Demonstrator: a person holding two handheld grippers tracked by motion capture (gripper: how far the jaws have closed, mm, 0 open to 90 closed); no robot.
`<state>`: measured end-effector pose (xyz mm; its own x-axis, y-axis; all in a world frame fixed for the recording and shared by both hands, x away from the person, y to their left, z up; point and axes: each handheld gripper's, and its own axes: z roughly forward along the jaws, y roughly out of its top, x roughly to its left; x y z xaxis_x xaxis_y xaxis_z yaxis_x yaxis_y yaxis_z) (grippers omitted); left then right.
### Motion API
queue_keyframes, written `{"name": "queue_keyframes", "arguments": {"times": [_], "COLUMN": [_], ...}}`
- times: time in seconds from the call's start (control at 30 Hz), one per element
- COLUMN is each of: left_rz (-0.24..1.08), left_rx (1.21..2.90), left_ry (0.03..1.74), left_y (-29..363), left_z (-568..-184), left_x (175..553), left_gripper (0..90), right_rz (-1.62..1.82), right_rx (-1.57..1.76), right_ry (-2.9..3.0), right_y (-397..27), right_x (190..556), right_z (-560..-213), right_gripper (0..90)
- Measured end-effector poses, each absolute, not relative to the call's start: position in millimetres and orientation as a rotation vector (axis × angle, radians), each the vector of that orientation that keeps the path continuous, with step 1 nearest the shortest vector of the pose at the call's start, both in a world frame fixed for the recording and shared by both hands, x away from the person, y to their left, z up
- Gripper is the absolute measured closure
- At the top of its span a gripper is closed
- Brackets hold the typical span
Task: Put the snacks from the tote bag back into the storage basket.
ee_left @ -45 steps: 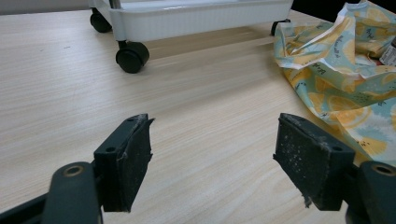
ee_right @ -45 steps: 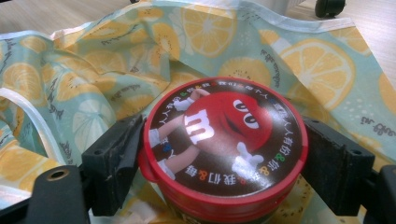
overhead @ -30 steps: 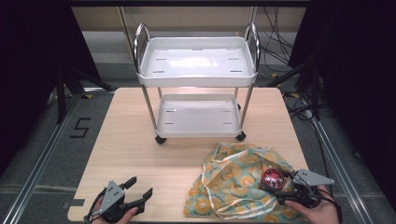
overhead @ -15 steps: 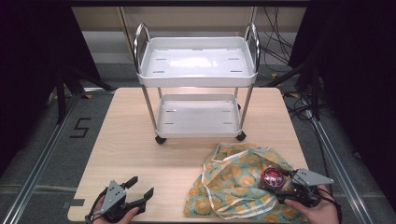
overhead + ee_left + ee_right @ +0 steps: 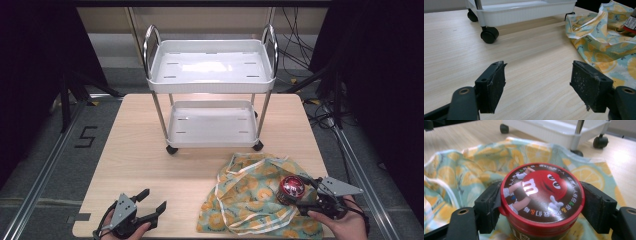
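Gripping one candy tub [image 5: 541,200], one lemon-print cloth [image 5: 250,200], one cart [image 5: 212,95]

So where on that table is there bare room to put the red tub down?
Bare wood runs from the left gripper up to the cart, and both cart trays are bare. It is crowded around the right gripper, where the lemon cloth lies under the tub.

We see a pale wood-grain table [image 5: 140,150] with a matt finish, and a cart [image 5: 212,65] with smooth white plastic trays and shiny chrome-looking metal posts. The lemon-print cloth [image 5: 250,192] looks like thin soft fabric, crumpled. The red tub [image 5: 541,195] has a glossy plastic lid catching glare. The left gripper [image 5: 539,85] has matt black pads, rough and speckled, probably rubber or foam.
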<state>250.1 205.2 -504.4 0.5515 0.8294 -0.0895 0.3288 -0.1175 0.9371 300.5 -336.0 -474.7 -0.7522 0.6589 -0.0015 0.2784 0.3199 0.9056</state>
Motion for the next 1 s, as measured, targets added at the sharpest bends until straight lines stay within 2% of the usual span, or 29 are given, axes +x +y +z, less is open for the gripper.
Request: {"name": "queue_keyframes", "arguments": {"times": [0.47, 1.0], "left_rz": [0.550, 0.559], "left_rx": [1.708, 1.687], "left_ry": [0.963, 0.972], "left_y": [204.8, 207.9], "left_z": [-505.5, -504.0], "left_x": [250.6, 250.0], "left_gripper": [26.9, 27.3], "right_rz": [1.365, 1.337], "right_rx": [0.746, 0.736], "right_ry": [2.221, 2.259], "right_y": [-325.5, -310.3], "right_x": [308.4, 317.2], "right_z": [-444.9, -433.4], "right_gripper": [26.0, 26.1]}}
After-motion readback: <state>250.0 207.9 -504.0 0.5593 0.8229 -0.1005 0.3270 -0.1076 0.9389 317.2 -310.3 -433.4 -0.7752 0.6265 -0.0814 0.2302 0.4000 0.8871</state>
